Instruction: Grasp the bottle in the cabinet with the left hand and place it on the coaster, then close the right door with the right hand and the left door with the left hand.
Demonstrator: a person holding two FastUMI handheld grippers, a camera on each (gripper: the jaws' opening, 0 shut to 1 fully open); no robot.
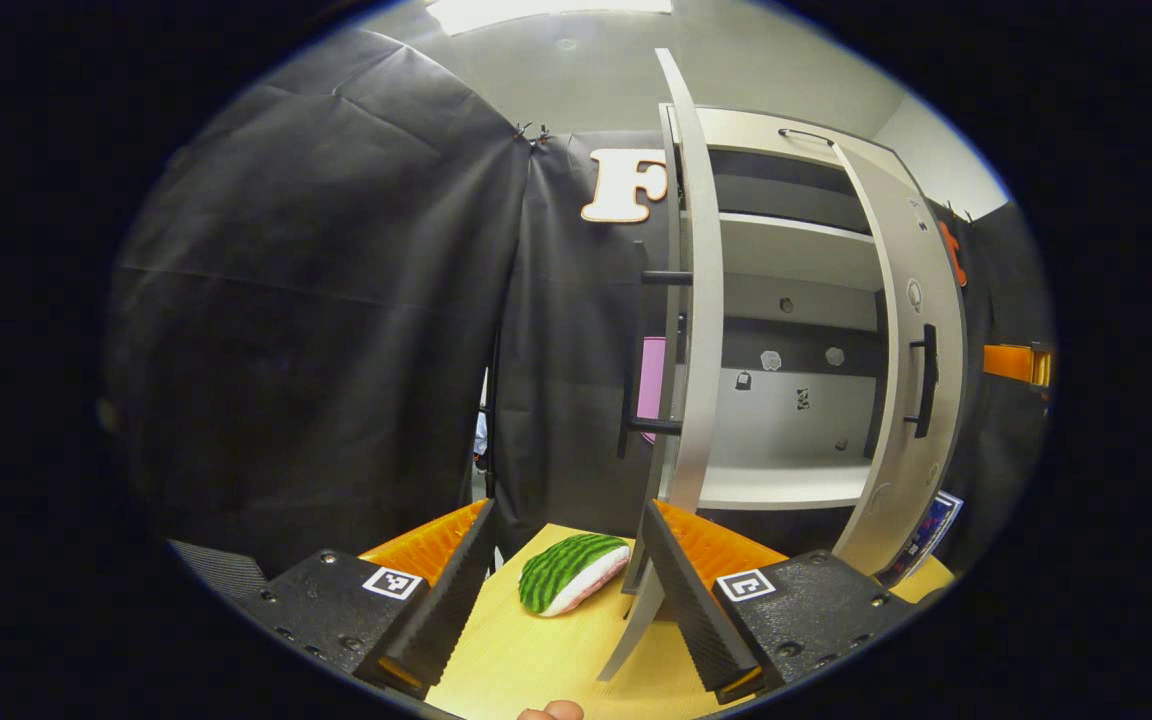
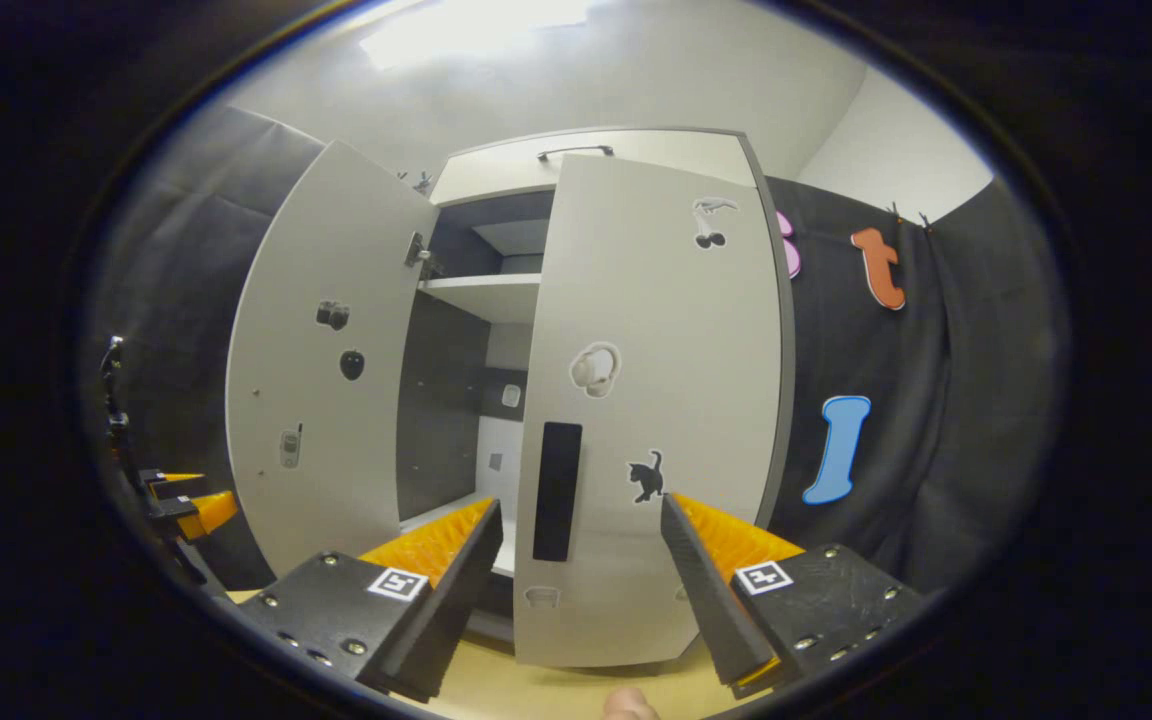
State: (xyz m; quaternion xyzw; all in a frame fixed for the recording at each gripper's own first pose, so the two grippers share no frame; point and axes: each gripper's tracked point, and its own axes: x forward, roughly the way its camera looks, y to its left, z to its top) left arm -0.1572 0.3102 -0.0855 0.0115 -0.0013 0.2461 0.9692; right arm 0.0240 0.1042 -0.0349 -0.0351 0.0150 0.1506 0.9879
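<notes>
The white cabinet (image 1: 786, 250) stands at the back of the yellow table (image 1: 536, 660). In the left gripper view its left door (image 1: 701, 300) is swung out edge-on toward me, with its lower corner just beside my right-hand finger (image 1: 686, 590). My left gripper (image 1: 576, 600) is open with nothing between its fingers. The right door (image 2: 656, 380) is swung most of the way in and fills the middle of the right gripper view. Its black handle (image 2: 558, 490) lies in line with the open right gripper (image 2: 581, 580), which holds nothing. The left door (image 2: 326, 380) stands wide open.
A green striped watermelon-slice toy (image 1: 571, 572) lies on the table ahead of the left gripper. A colourful flat item (image 1: 926, 530) peeks out behind the right door's foot. The other gripper shows small at the far left (image 2: 181, 505) and at the far right (image 1: 1014, 362).
</notes>
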